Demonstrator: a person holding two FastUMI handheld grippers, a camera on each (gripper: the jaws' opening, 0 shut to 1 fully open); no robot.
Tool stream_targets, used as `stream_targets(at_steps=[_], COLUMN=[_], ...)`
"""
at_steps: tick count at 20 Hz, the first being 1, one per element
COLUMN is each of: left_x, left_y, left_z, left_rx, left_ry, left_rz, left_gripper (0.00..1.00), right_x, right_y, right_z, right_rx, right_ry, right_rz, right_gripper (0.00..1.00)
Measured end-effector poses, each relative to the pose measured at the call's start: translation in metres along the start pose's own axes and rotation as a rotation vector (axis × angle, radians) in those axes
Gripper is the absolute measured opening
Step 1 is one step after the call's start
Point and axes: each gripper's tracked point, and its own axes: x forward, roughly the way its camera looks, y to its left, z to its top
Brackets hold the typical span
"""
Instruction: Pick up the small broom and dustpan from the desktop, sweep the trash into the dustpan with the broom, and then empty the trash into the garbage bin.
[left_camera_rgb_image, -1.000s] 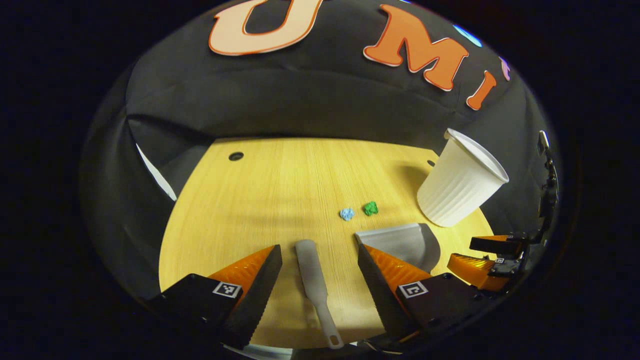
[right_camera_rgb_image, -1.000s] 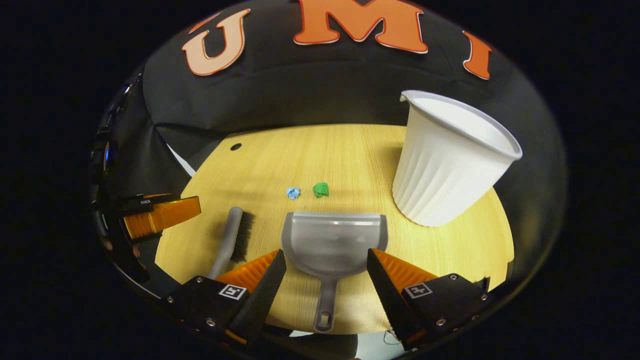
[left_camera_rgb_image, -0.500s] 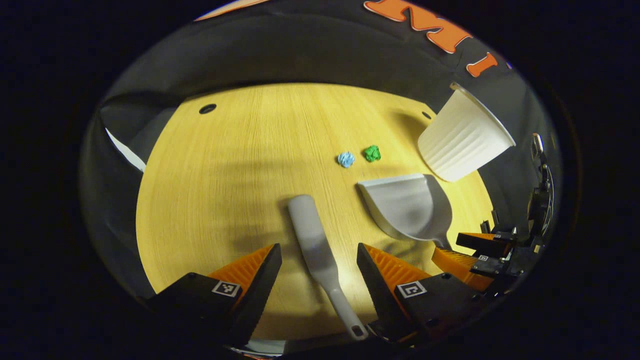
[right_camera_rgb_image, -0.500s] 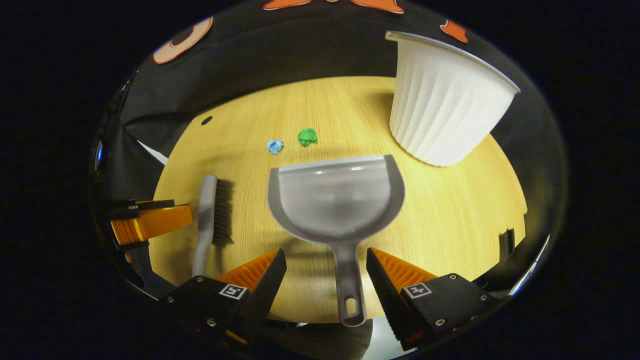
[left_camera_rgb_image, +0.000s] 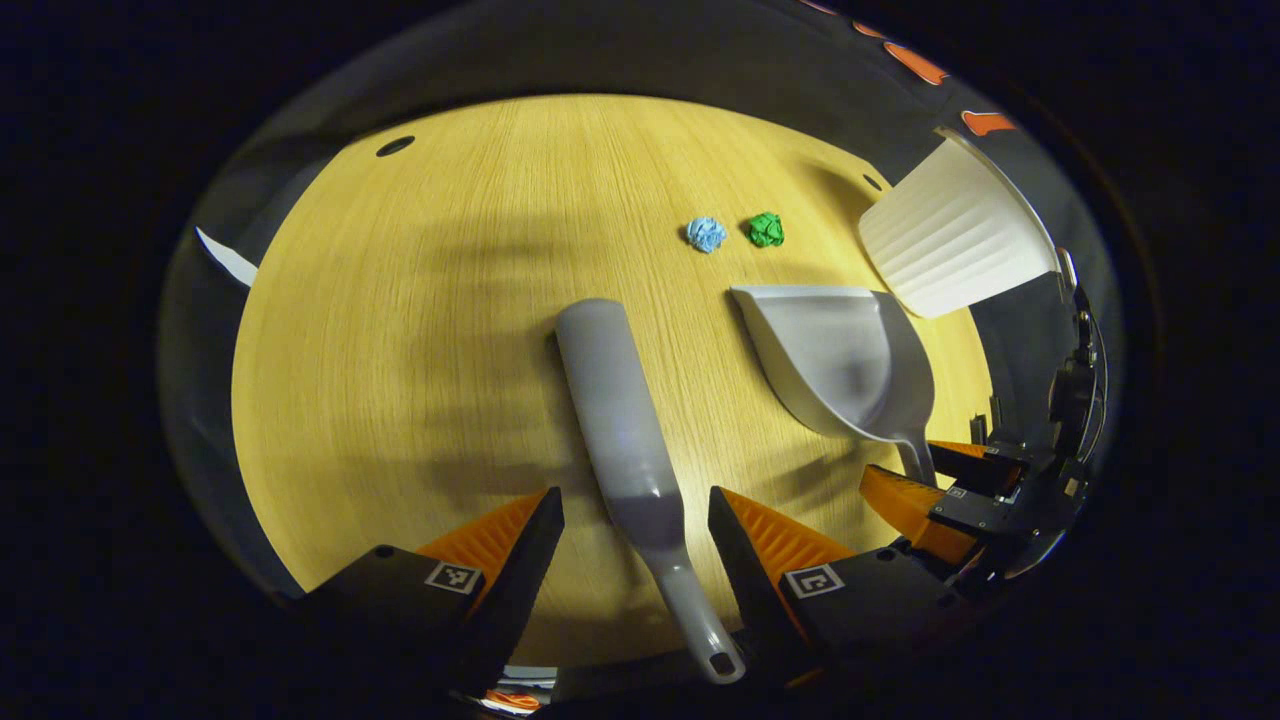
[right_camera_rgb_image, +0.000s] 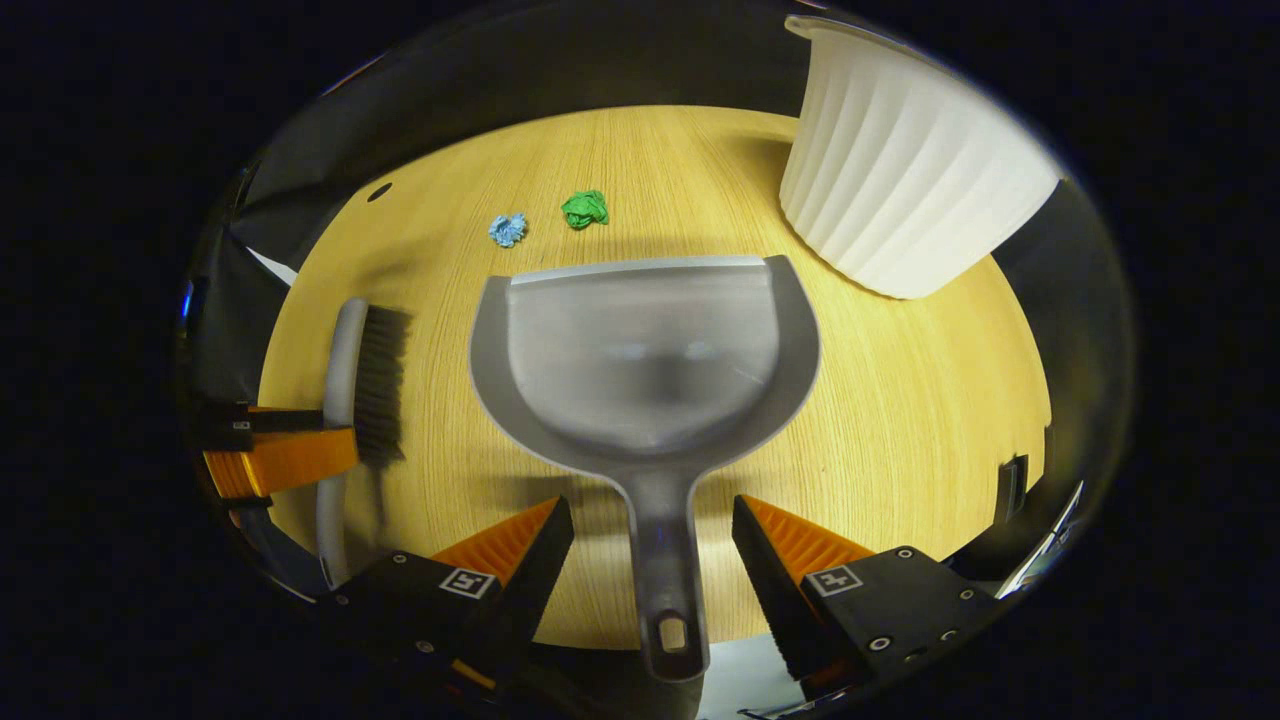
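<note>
Left claw (left_camera_rgb_image: 635, 530): its two fingers stand apart, one on each side of the broom's handle, without pressing on it. It looks placed so that one closing would catch the handle.
Right claw (right_camera_rgb_image: 652, 545): spread too, with the dustpan's handle lying in the gap between the fingers; no finger touches it as far as the right gripper view shows.
Broom (left_camera_rgb_image: 625, 430): it lies flat on the worktop (left_camera_rgb_image: 420, 300), handle toward the person. In the right gripper view its dark bristles (right_camera_rgb_image: 378, 380) point sideways toward the dustpan.
Dustpan (right_camera_rgb_image: 645, 350): it rests on the worktop, just beside the broom, with its open lip turned away toward the trash. The tray looks empty inside.
Trash: a blue paper ball (right_camera_rgb_image: 507, 229) and a green paper ball (right_camera_rgb_image: 584, 209) lie close together on the worktop, a little beyond the dustpan's lip and apart from it.
Garbage bin (right_camera_rgb_image: 910, 180): a white ribbed bin stands to the right of the dustpan, near it; its inside cannot be seen.
Why so placed: both handles point back to the claws, so each tool can be taken from behind while the lip already faces the two balls.
Judgement of stage: the trash is on the worktop, not in the pan, so the sweeping remains; each claw seems lined up to take its tool.
Risk: the handles are thin and smooth, so an off-centre squeeze may let the tool turn.
</note>
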Motion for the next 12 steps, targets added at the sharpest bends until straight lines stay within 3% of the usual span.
stream_targets(at_steps=[2, 3, 4, 10, 11, 12], left_x=[0.006, 0.007, 0.009, 0.025, 0.026, 0.028], left_y=[0.000, 0.001, 0.001, 0.005, 0.004, 0.006], left_z=[-0.001, -0.001, -0.003, -0.004, -0.006, -0.008], left_rx=[-0.004, -0.011, -0.023, -0.103, -0.115, -0.121], left_ry=[0.018, 0.024, 0.035, 0.079, 0.088, 0.094], left_rz=[0.030, 0.041, 0.052, 0.114, 0.121, 0.133], left_gripper=[0.94, 0.89, 0.94, 0.94, 0.89, 0.82], right_x=[0.007, 0.011, 0.014, 0.027, 0.028, 0.029], right_y=[0.000, 0.000, 0.001, 0.000, -0.001, -0.002], right_z=[0.004, 0.006, 0.009, 0.013, 0.012, 0.013], right_rx=[-0.007, -0.011, -0.016, -0.048, -0.062, -0.071], right_ry=[0.012, 0.018, 0.022, 0.057, 0.061, 0.060], right_rz=[0.014, 0.020, 0.029, 0.078, 0.080, 0.084], right_gripper=[0.94, 0.94, 0.92, 0.83, 0.81, 0.74])
